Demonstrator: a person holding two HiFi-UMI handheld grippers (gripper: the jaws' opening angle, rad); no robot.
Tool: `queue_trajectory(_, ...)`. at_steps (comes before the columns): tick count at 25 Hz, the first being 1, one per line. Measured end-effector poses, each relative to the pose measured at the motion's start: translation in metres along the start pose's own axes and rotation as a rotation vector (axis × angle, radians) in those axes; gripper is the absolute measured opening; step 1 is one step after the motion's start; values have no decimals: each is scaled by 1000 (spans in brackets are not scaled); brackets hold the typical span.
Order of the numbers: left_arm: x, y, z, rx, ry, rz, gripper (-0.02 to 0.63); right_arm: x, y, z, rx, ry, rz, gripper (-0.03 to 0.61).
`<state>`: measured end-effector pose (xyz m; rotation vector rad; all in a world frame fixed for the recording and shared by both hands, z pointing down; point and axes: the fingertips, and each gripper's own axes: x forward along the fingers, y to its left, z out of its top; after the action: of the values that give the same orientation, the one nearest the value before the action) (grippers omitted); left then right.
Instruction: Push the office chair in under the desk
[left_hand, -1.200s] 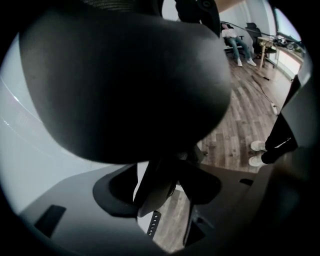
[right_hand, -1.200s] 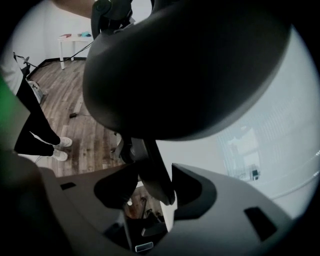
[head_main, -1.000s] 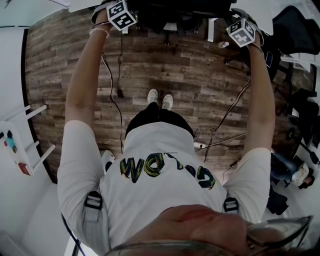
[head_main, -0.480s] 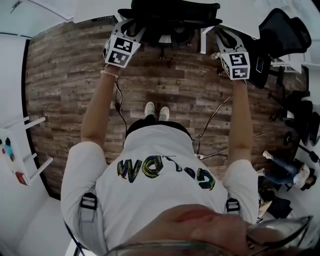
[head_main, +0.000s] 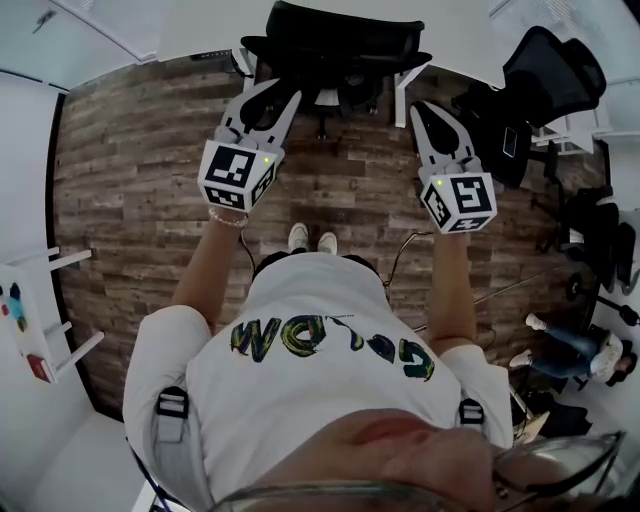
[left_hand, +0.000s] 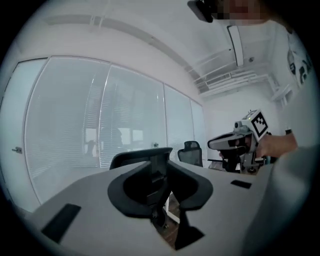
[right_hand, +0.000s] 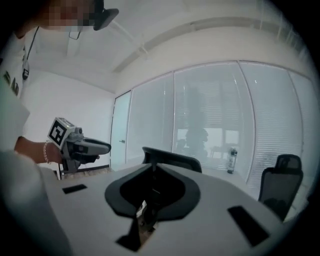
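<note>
Looks done, I reckon: chair (head_main: 340, 45) is at the bench (head_main: 200, 25), seat tucked under, backrest abt at the front edge, betw. the bench legs. Neither tool touches it; both hang over the wood floor (head_main: 130, 150). Left tool (head_main: 272, 98) has its jaws part-way apart, right tool (head_main: 428, 108) is clenched. Both have just been closing w/ nothing betw. them. Left to do: prob. nothing. Room: bare floor ahead, second chair (head_main: 560, 65) near on the right, white rack (head_main: 40, 300) well apart on the left.
</note>
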<state>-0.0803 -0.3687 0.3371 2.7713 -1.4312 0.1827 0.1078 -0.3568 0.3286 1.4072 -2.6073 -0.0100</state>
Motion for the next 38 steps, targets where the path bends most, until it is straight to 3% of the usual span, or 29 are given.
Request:
queue_trajectory(9, -60, -53, 46, -80, -109, -22, 95, -48, 56, 48, 14, -69, 13, 22)
queue_trajectory(15, -79, -82, 60, -106, -122, -44, 88, -70, 79, 62, 51, -88, 28, 15)
queue_trajectory(21, -87, -80, 62, -106, -137, -15, 75, -74, 96, 59, 53, -89, 34, 11)
queue_trajectory(38, -105, -91, 60, -98, -136, -27, 71, -83, 114, 63, 49, -95, 34, 9)
